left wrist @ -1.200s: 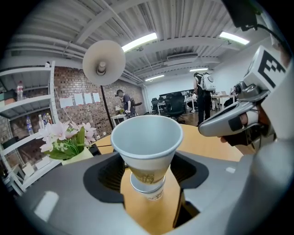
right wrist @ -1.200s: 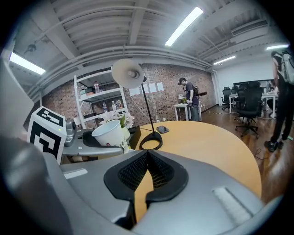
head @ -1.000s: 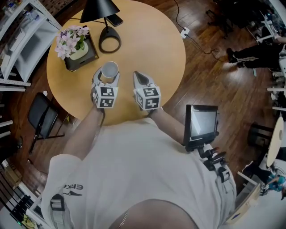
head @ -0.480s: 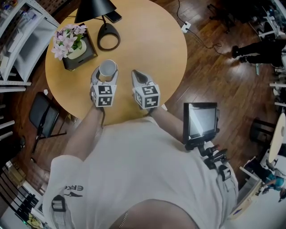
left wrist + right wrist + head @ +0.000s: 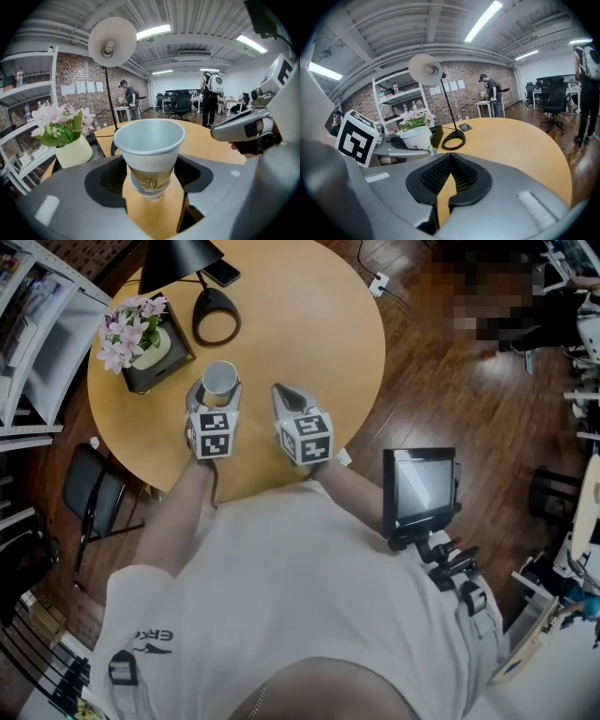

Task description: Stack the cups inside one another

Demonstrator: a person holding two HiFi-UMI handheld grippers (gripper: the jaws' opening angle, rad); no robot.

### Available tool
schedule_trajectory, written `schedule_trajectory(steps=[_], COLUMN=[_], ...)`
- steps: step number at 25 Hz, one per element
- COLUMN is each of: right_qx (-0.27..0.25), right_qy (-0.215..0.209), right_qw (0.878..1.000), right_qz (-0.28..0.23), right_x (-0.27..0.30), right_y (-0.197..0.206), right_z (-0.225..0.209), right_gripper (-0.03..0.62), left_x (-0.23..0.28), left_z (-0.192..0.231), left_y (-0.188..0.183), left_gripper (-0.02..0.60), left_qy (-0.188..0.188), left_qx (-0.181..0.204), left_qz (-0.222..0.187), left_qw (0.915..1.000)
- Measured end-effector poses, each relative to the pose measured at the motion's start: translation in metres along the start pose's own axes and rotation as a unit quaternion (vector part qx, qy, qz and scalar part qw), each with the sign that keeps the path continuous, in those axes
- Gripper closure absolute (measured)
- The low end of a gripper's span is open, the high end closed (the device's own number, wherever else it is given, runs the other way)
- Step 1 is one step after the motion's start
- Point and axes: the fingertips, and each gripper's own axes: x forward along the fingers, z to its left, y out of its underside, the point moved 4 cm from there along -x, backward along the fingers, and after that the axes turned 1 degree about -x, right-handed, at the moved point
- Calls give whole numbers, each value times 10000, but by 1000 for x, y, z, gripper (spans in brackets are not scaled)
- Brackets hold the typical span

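Observation:
A white paper cup (image 5: 150, 140) sits nested in a second cup whose rim shows lower down (image 5: 149, 190). My left gripper (image 5: 152, 164) is shut on this pair, a pad pressing each side, and holds it just above the round wooden table (image 5: 309, 324). In the head view the cup (image 5: 219, 379) stands upright between the left gripper's (image 5: 217, 388) jaws. My right gripper (image 5: 281, 392) hovers beside it to the right, shut, its pads meeting at the tip with nothing in them. The right gripper view shows the held cup (image 5: 417, 136) at its left, next to the right gripper's (image 5: 450, 157) closed tips.
A black desk lamp (image 5: 216, 320) stands behind the cup, with a potted pink flower (image 5: 131, 334) on a dark tray to its left and a phone (image 5: 223, 273) at the far rim. A chair (image 5: 94, 493) stands left of the table. A small monitor (image 5: 419, 488) is at my right side.
Both grippers and the cup keep their places over the table; only the head view has drifted a little.

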Motion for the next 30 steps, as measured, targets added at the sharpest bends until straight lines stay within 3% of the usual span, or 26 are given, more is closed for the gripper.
schedule_trajectory(steps=[7,11,30], right_qx=[41,74,76], right_qy=[68,92,67], right_qw=[10000,9999,9999], right_qz=[-27,-4,30], right_x=[-4,-1,3], right_y=[1,0,-3], right_z=[1,-2,-1], right_gripper=[580,580,580], left_x=[1,7,8], left_z=[-3,-6,-8], left_y=[7,11,27], left_gripper=[265,222,209], left_qy=[94,183,239], left_qx=[83,203,306], left_qz=[137,297,598], left_qw=[9998,9992,9975])
